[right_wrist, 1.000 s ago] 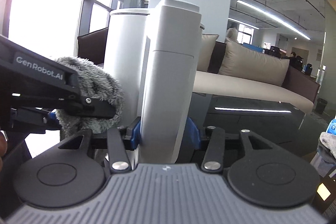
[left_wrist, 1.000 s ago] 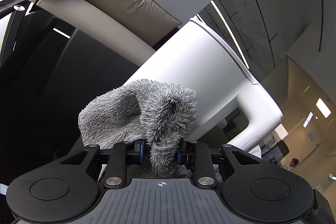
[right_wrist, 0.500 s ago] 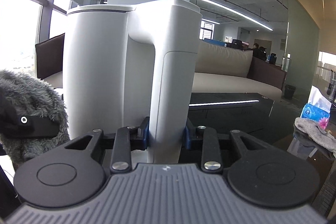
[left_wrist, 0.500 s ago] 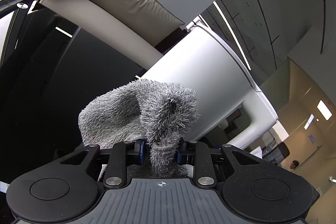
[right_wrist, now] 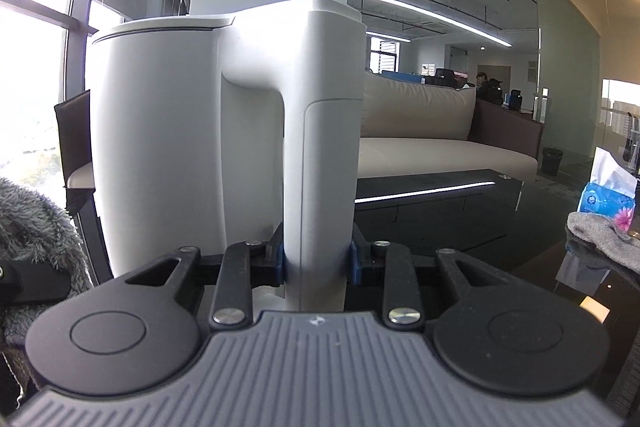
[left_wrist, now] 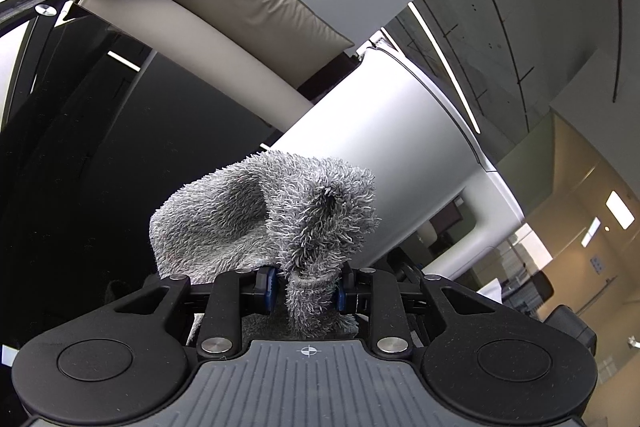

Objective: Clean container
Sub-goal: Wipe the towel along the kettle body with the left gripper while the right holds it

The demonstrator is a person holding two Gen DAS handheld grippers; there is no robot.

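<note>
Container [right_wrist: 160, 147] stands upright off the dark surface [right_wrist: 460, 227] — right gripper [right_wrist: 316, 261] fingers clamped on its handle [right_wrist: 320, 147]. Its wall lies just ahead of the cloth [left_wrist: 272, 215] pinched in the left gripper [left_wrist: 306, 291], contact unclear.

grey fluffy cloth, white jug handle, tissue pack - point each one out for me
grey fluffy cloth [left_wrist: 264, 219]: left wrist view, on the bunched pile above the fingers.
white jug handle [right_wrist: 320, 179]: right wrist view, on the upright grip.
tissue pack [right_wrist: 606, 197]: right wrist view, on its blue wrapper.
</note>
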